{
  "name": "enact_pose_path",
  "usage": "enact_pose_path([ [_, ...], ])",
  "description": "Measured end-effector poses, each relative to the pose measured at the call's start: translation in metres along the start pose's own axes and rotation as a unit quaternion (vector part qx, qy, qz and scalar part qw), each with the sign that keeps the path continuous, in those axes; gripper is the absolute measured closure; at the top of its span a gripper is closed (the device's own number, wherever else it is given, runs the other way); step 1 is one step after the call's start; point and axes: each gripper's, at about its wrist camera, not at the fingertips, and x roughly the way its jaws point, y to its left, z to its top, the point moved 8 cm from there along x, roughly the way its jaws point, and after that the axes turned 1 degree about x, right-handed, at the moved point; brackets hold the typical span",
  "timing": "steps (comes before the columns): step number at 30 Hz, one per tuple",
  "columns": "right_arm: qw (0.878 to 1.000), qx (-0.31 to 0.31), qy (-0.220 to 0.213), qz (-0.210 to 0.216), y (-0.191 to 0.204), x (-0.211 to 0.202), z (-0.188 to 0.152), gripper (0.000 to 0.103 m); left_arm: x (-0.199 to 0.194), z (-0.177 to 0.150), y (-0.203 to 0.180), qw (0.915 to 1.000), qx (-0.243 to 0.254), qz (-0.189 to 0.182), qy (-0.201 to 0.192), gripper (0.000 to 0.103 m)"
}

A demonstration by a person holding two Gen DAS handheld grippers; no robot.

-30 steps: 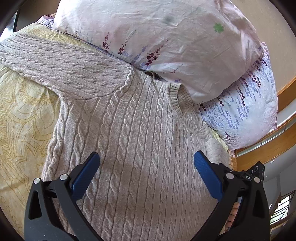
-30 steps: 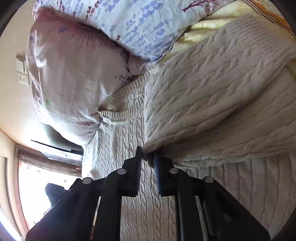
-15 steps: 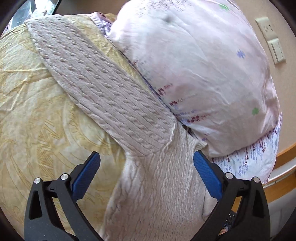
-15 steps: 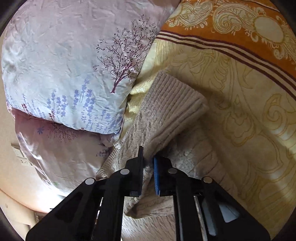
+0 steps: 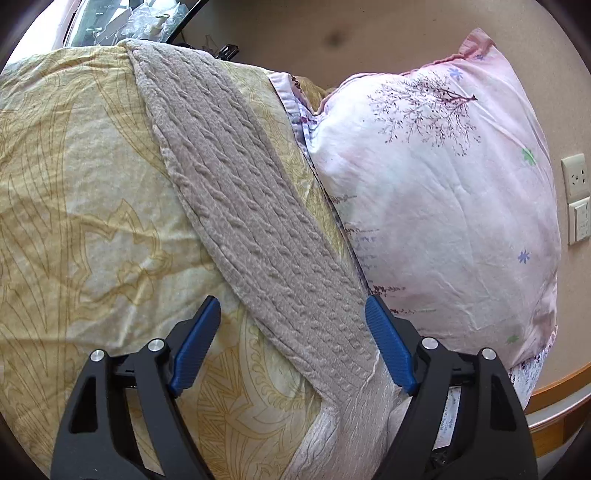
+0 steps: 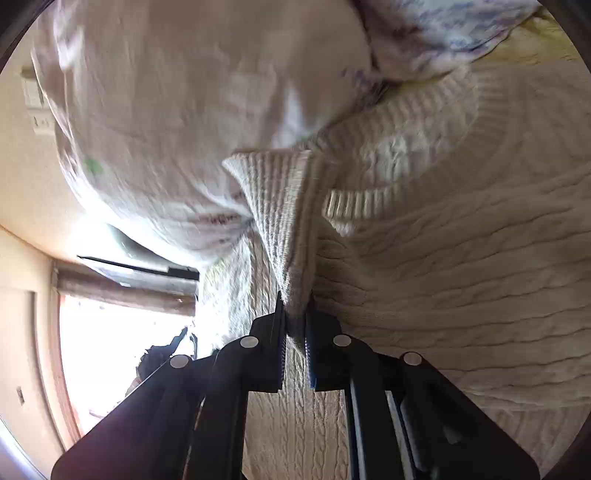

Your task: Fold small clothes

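Observation:
A beige cable-knit sweater lies on a yellow patterned bedspread (image 5: 74, 206). In the left wrist view one sleeve (image 5: 251, 221) stretches from the upper left down between my fingers. My left gripper (image 5: 293, 339) is open and empty, its blue pads on either side of the sleeve near the shoulder. In the right wrist view my right gripper (image 6: 295, 317) is shut on a ribbed cuff (image 6: 280, 206) of the sweater and holds it over the sweater's body (image 6: 461, 288), near the ribbed neckline (image 6: 369, 203). That view is blurred by motion.
A pink floral pillow (image 5: 443, 206) lies against the wall right of the sleeve, with a second lilac-printed pillow (image 6: 443, 29) beside it. Wall sockets (image 5: 576, 199) are at the far right. A bright window (image 6: 122, 354) shows in the right wrist view.
My right gripper has carried the cuff from out over the bedspread back across the sweater's body. My left gripper has swung left from the chest to the outstretched sleeve, staying open.

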Motion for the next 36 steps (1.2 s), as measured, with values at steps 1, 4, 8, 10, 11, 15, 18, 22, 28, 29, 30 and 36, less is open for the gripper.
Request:
enact_pose_path([
  [1,1.000,-0.010,0.010,-0.009,0.003,0.009,-0.003,0.094,0.000,0.004,0.002,1.0000,-0.005,-0.001,-0.003,0.024],
  [4,0.998,-0.040,0.031,-0.033,0.013,0.025,-0.008,0.094,0.001,0.016,0.006,0.9998,-0.018,-0.005,-0.011,0.024],
  [8,0.989,-0.112,0.054,-0.081,0.024,0.034,-0.023,0.087,0.001,0.033,0.012,0.9991,-0.036,-0.011,-0.020,0.024],
  [10,0.985,-0.134,0.079,-0.075,0.035,0.040,-0.032,0.077,0.001,0.040,0.014,0.9984,-0.049,-0.017,-0.024,0.024],
  [11,0.984,-0.139,0.088,-0.064,0.040,0.041,-0.037,0.065,0.001,0.043,0.016,0.9979,-0.056,-0.020,-0.025,0.024],
  [15,0.981,-0.159,0.105,-0.023,0.061,0.031,-0.057,0.052,0.000,0.057,0.023,0.9957,-0.084,-0.024,-0.033,0.028],
  [18,0.981,-0.163,0.100,-0.015,0.065,0.016,-0.062,0.049,-0.001,0.064,0.033,0.9928,-0.110,-0.025,-0.040,0.040],
  [22,0.987,-0.146,0.067,-0.020,0.060,-0.007,-0.052,0.048,-0.003,0.073,0.048,0.9882,-0.141,-0.032,-0.050,0.058],
  [28,0.995,-0.090,0.003,-0.033,0.012,-0.051,-0.022,0.046,0.007,0.067,0.044,0.9787,-0.181,-0.091,-0.035,0.097],
  [29,0.996,-0.081,-0.005,-0.035,0.009,-0.055,-0.020,0.046,0.005,0.063,0.036,0.9769,-0.181,-0.109,-0.034,0.097],
  [30,0.997,-0.072,-0.013,-0.035,0.002,-0.060,-0.018,0.046,0.002,0.060,0.026,0.9748,-0.179,-0.129,-0.033,0.097],
  [36,0.997,-0.033,-0.050,-0.042,-0.021,-0.091,-0.012,0.044,-0.015,0.014,-0.075,0.9483,-0.130,-0.289,0.012,0.097],
])
